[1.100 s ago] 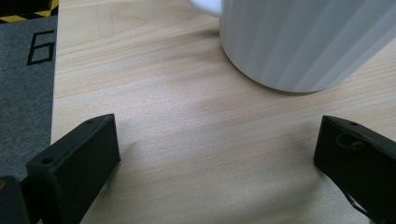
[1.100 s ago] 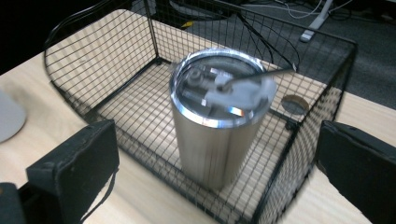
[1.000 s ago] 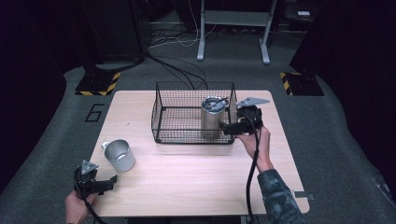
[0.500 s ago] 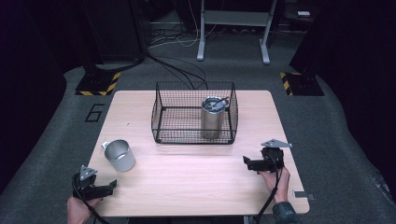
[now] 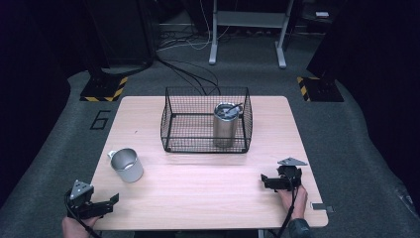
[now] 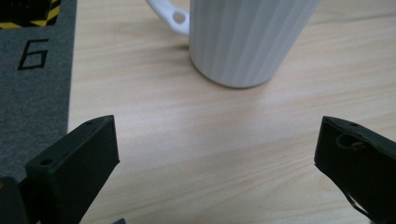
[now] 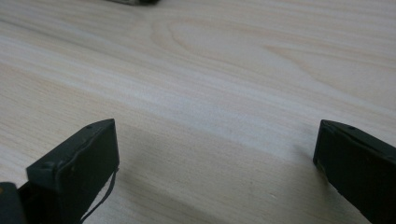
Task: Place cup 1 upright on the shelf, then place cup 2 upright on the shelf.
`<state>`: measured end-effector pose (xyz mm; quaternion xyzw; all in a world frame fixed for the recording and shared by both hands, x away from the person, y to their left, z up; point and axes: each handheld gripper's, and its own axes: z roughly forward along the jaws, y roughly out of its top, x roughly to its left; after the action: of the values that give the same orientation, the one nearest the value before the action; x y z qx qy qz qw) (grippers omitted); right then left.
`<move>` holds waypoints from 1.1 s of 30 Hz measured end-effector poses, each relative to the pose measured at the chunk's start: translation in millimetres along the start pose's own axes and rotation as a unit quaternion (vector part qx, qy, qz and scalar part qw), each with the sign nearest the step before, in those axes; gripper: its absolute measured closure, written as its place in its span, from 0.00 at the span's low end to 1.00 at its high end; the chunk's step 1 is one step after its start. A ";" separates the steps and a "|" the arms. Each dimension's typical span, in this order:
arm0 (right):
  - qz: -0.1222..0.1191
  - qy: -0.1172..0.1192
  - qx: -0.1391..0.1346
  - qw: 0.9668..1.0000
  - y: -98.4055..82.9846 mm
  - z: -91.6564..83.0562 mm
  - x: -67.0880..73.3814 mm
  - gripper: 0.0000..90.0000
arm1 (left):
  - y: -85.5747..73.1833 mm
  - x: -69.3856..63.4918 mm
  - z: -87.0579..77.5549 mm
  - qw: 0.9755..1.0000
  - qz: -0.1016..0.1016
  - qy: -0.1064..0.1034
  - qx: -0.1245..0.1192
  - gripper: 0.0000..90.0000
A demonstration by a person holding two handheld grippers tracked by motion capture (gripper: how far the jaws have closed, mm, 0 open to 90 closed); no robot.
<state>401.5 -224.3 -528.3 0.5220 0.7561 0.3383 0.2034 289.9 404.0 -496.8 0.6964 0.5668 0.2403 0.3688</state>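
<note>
A black wire basket [image 5: 168, 124] stands at the middle back of the wooden table [image 5: 198, 183]. Inside it, at its right end, a steel tumbler [image 5: 226, 125] stands upright with a dark lid. A white ribbed mug [image 5: 126, 165] sits at the table's left; in the left gripper view the mug [image 6: 247, 37] is straight ahead, handle to the left. My left gripper [image 5: 113, 201] rests at the front left corner, open and empty [image 6: 215, 154]. My right gripper [image 5: 265, 181] lies low over the front right of the table, open, with bare wood between its jaws [image 7: 215, 149].
Grey carpet with a printed 6 [image 5: 100, 119] borders the table on the left. Stand bases with yellow-black tape [image 5: 104, 88] and loose cables [image 5: 193, 69] lie on the floor behind the table. A small grey tab [image 5: 321, 206] sits near the table's front right corner.
My right gripper let go of the tumbler in the basket and drew back to the table's front right, dropping low over the wood. The left gripper stayed near the front left corner.
</note>
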 end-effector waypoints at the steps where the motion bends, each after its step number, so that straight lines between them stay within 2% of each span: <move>1: -0.002 -0.004 0.001 1.000 -0.3 0.2 1.2 0.00 | 1.9 0.3 -2.7 1.000 0.001 -0.001 0.000 0.00; 4: -0.003 -0.014 0.000 1.000 -0.3 1.5 3.8 0.00 | 10.2 -1.0 -10.9 1.000 0.009 -0.002 -0.016 0.00; 7: -0.009 -0.016 0.002 1.000 -0.9 1.5 5.0 0.00 | 20.2 -2.1 -15.8 1.000 0.014 -0.006 -0.022 0.00; 13: -0.019 -0.014 0.002 1.000 -1.3 1.4 4.8 0.00 | 45.8 -8.3 -18.6 0.999 0.025 -0.014 -0.039 0.00; 15: -0.014 -0.014 0.000 1.000 -1.4 1.3 6.2 0.00 | 59.8 -13.4 -17.3 0.998 0.035 -0.021 -0.045 0.00; 16: -0.014 -0.014 0.000 1.000 -1.4 1.3 6.2 0.00 | 59.8 -13.4 -17.3 0.998 0.035 -0.021 -0.045 0.00; 17: -0.016 -0.014 0.001 1.000 -1.4 1.3 5.7 0.01 | 69.9 -17.2 -13.4 0.998 0.043 -0.024 -0.047 0.00; 18: -0.016 -0.014 0.001 1.000 -1.4 1.3 5.7 0.01 | 69.9 -17.2 -13.4 0.998 0.043 -0.024 -0.047 0.00; 22: -0.013 -0.017 -0.001 1.000 -1.5 1.1 6.1 0.01 | 91.8 -23.2 4.8 0.997 0.058 -0.038 -0.043 0.00; 23: -0.013 -0.017 -0.001 1.000 -1.5 1.1 6.1 0.01 | 91.8 -23.2 4.8 0.997 0.058 -0.038 -0.043 0.00; 26: -0.016 -0.018 -0.003 1.000 -1.3 1.6 5.3 0.02 | 99.4 -22.4 20.2 0.996 0.064 -0.042 -0.039 0.00; 27: -0.014 -0.018 -0.002 1.000 -1.5 1.2 5.8 0.02 | 103.1 -20.9 28.0 0.996 0.063 -0.050 -0.035 0.00; 28: -0.014 -0.018 -0.002 1.000 -1.5 1.2 5.8 0.02 | 103.1 -20.9 28.0 0.996 0.063 -0.050 -0.035 0.00; 33: -0.014 -0.017 0.000 1.000 -1.3 1.1 5.4 0.02 | 109.5 -20.6 46.7 0.995 0.081 -0.060 -0.024 0.00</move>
<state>399.4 -219.2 -529.7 0.5170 0.7598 0.3263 0.2214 387.1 363.5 -437.6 0.7443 0.4795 0.2403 0.3979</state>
